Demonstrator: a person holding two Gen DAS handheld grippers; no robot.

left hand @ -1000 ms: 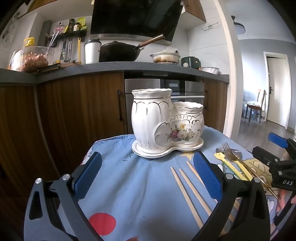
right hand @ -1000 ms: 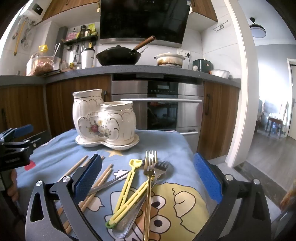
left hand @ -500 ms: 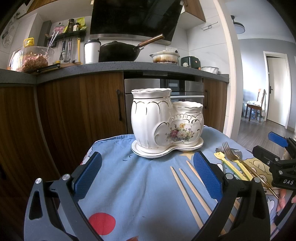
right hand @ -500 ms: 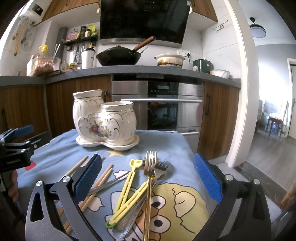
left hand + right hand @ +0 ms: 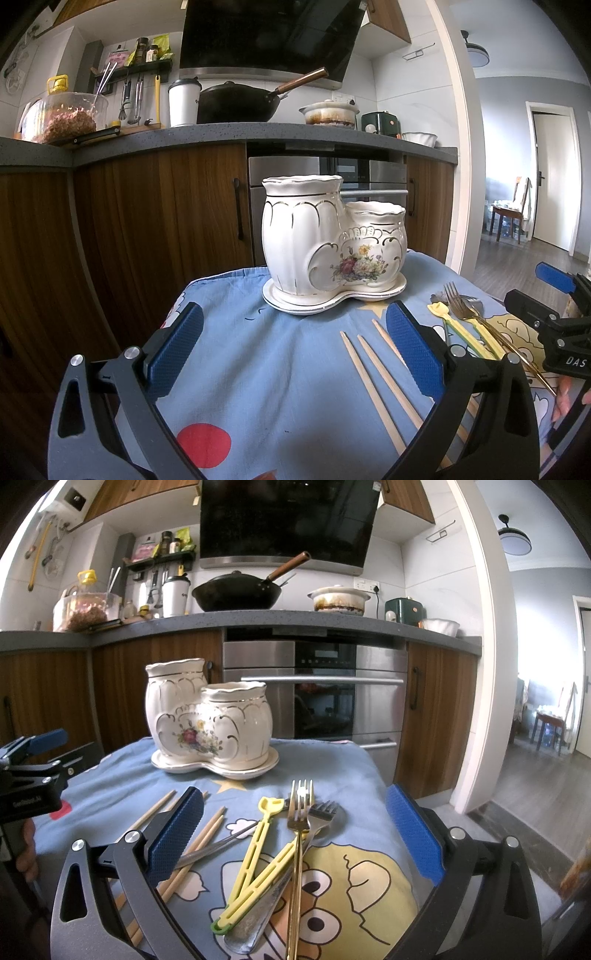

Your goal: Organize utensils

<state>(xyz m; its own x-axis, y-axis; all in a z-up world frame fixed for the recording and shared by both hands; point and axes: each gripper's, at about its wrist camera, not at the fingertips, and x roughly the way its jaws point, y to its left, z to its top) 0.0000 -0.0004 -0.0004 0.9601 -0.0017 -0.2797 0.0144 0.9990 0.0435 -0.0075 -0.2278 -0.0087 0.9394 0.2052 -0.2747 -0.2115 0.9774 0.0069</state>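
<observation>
Comparing this moment with the two before it showed almost no change: both grippers held where they had been, and nothing on the blue cartoon cloth (image 5: 354, 771) had shifted. The white ceramic holder (image 5: 210, 720), two joined pots on a saucer, served as the landmark.

- Left gripper (image 5: 295, 347): fingers spread wide, empty, hovering in front of the holder and a little to its left. Chopsticks (image 5: 373, 373) lay on the cloth just in front of the holder and right of it, partly passing under the right-hand finger.
- Right gripper (image 5: 295, 830): fingers spread wide, empty, poised over the pile in front of the holder.
- Pile, in front of the holder: gold fork (image 5: 300, 823) on top, tines pointing toward the holder; a silver fork (image 5: 321, 812) beneath it; yellow plastic tongs (image 5: 255, 853) crossing them; a broad metal handle (image 5: 255, 915) under the lot, its head hidden. More chopsticks (image 5: 207, 830) lay left of the pile.
- Both pots of the holder looked empty, as far as their rims allowed.

Judgement: sorting had not started; the stillness read as a pause before a first pick. The gold fork, lying uppermost between the right fingers, seemed the likeliest first grasp. Overlap risked dragging the tongs along.
</observation>
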